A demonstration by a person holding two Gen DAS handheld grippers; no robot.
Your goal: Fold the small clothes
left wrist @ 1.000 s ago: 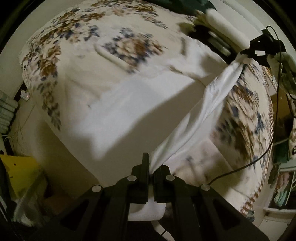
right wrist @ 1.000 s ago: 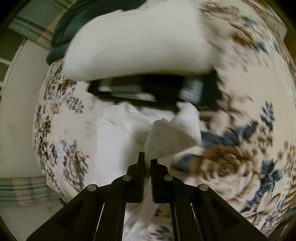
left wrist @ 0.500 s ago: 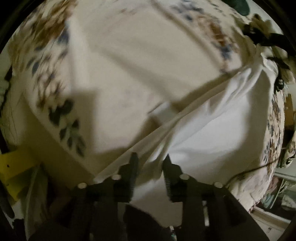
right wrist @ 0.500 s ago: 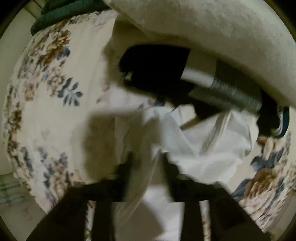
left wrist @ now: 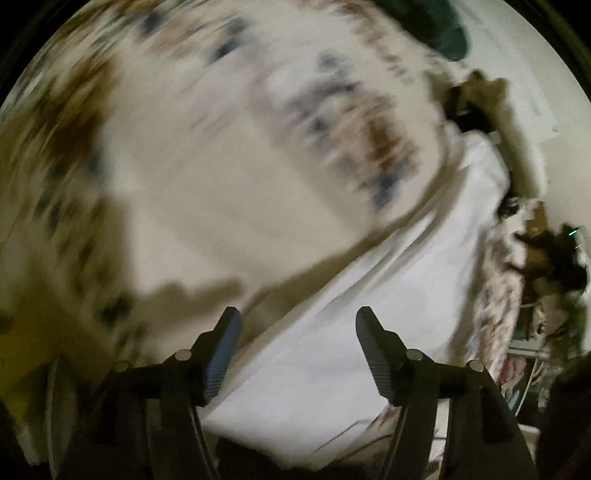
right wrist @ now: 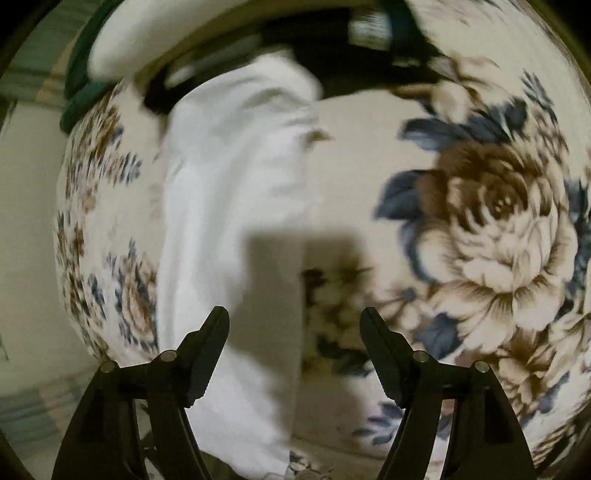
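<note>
Claws, left and right, gape above white garment.

- The left gripper has its two fingers spread wide, with nothing between them. The white cloth lies flat under it.
- The right gripper is spread wide too, with a free gap over the cloth's edge.
- On the flowered bed cover, the part right of the cloth is bare and flat.
- At the far end, a white pillow and dark things block the way.
</note>
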